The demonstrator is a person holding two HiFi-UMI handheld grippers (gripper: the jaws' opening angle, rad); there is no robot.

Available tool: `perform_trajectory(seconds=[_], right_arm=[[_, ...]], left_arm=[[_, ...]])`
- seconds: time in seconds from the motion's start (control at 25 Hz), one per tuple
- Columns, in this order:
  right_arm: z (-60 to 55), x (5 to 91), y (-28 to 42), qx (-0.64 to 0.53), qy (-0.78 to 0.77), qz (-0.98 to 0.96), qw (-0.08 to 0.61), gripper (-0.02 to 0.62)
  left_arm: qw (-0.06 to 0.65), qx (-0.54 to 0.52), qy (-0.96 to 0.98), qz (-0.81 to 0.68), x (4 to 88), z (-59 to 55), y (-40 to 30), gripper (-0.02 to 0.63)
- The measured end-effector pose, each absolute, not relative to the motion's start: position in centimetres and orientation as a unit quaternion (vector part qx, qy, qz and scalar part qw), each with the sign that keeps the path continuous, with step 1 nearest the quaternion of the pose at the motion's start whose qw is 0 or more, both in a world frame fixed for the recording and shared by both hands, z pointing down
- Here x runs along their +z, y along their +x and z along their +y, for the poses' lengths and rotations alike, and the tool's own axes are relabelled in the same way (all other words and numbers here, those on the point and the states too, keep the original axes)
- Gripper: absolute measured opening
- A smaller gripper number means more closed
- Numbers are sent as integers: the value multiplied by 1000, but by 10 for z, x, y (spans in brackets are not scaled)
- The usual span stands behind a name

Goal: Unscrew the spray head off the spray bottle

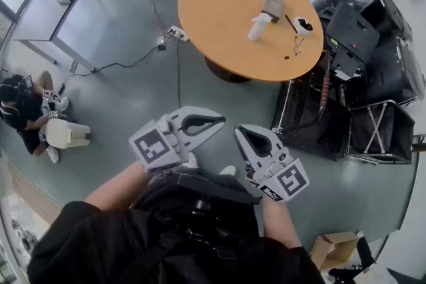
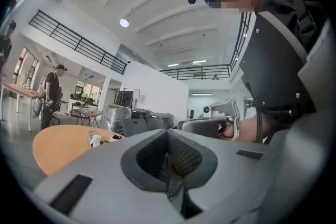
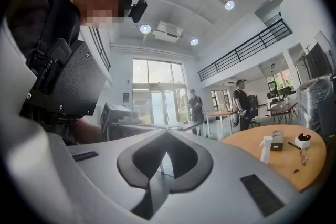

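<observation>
Both my left gripper (image 1: 219, 122) and right gripper (image 1: 238, 132) have jaws together on nothing, well apart from the spray bottle (image 1: 258, 26) upright on the round table (image 1: 213, 3). I should approach, open up, and clamp its body first.

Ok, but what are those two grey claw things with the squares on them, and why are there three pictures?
Those are hand-held tools, not a robot: a person holds one in each hand. The left gripper and the right gripper each have two jaws; both pairs are shut, with nothing between them. The head view comes from a camera on the person's head, looking down. The two gripper views come from little cameras riding on each gripper, looking along its jaws. Away across the floor stands a round orange table. On it are a white spray bottle, a grey box, a small white gadget and what looks like a pair of glasses. Nothing is held.
</observation>
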State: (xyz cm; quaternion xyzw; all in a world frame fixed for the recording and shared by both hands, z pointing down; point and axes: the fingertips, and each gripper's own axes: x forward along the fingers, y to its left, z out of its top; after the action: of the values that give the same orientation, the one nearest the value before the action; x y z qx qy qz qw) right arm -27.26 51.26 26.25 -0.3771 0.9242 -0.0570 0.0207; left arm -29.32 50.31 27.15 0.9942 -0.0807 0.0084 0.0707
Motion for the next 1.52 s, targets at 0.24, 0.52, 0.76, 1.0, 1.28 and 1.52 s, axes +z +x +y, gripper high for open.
perform_trajectory(seconds=[0.24, 0.52, 0.76, 1.0, 1.28, 1.52], right_arm=[[513, 265, -264, -62, -376, 924, 25, 0], [504, 273, -230, -58, -366, 928, 21, -2], [490, 264, -194, -47, -339, 939, 36, -2], [470, 267, -148, -47, -316, 947, 29, -2], [442, 267, -90, -57, -296, 953, 38, -2], [422, 268, -51, -52, -287, 956, 38, -2]], left_arm=[[75, 9, 994, -82, 276, 506, -284, 2], [81, 2, 992, -97, 283, 496, -253, 2], [83, 5, 990, -112, 277, 481, -218, 2], [76, 9, 990, -122, 275, 462, -166, 2], [60, 2, 989, -134, 269, 442, -115, 3], [50, 12, 987, -152, 271, 420, -79, 3]])
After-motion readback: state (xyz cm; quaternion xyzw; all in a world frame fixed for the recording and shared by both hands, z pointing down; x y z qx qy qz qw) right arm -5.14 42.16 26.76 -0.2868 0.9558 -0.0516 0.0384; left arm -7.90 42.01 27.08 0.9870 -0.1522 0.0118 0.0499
